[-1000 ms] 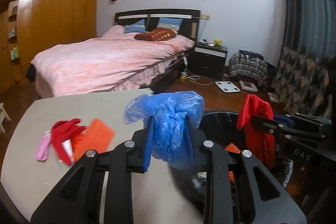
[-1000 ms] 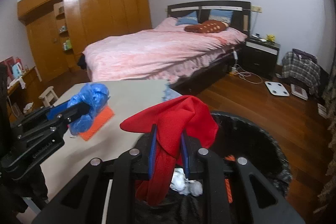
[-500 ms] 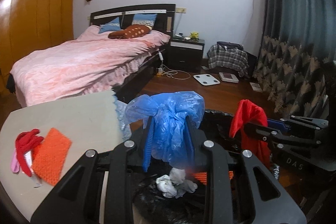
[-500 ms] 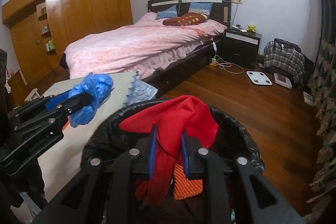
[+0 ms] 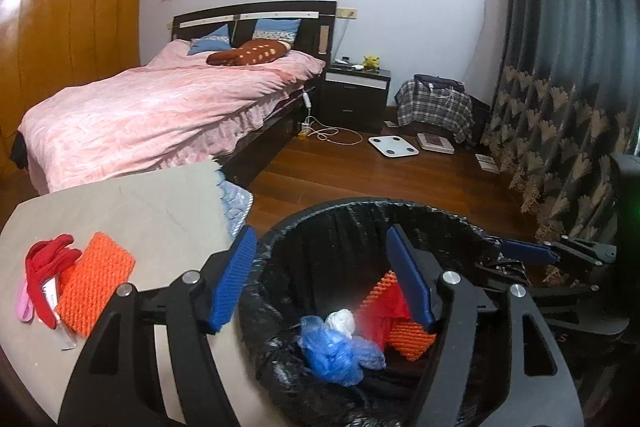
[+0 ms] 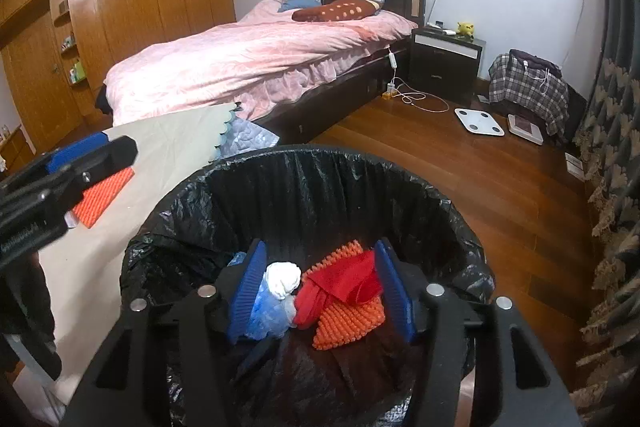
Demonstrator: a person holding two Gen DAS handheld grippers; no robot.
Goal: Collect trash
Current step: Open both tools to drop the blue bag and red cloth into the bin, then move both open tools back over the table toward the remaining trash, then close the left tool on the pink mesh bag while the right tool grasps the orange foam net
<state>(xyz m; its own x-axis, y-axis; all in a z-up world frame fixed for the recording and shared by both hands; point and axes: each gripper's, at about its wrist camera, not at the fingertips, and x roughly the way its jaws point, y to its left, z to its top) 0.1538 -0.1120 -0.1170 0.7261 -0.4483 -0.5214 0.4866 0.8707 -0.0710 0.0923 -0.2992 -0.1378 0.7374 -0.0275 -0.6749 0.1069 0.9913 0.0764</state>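
Note:
A bin with a black liner stands beside the table. In it lie a crumpled blue plastic bag, a red cloth, an orange knitted pad and a white wad. My left gripper hangs over the bin's left side with its jaws opening and nothing between them. Over the middle of the bin my right gripper is opening too and holds nothing. On the table another orange pad and a red cloth remain.
The beige table sits left of the bin, with a pink item at its left edge. Behind are a pink bed, a nightstand, a white scale on the wood floor and a patterned curtain at right.
Both grippers came down over the bin and opened. The blue bag fell out of the left one and the red cloth out of the right one; both now lie in the bin.

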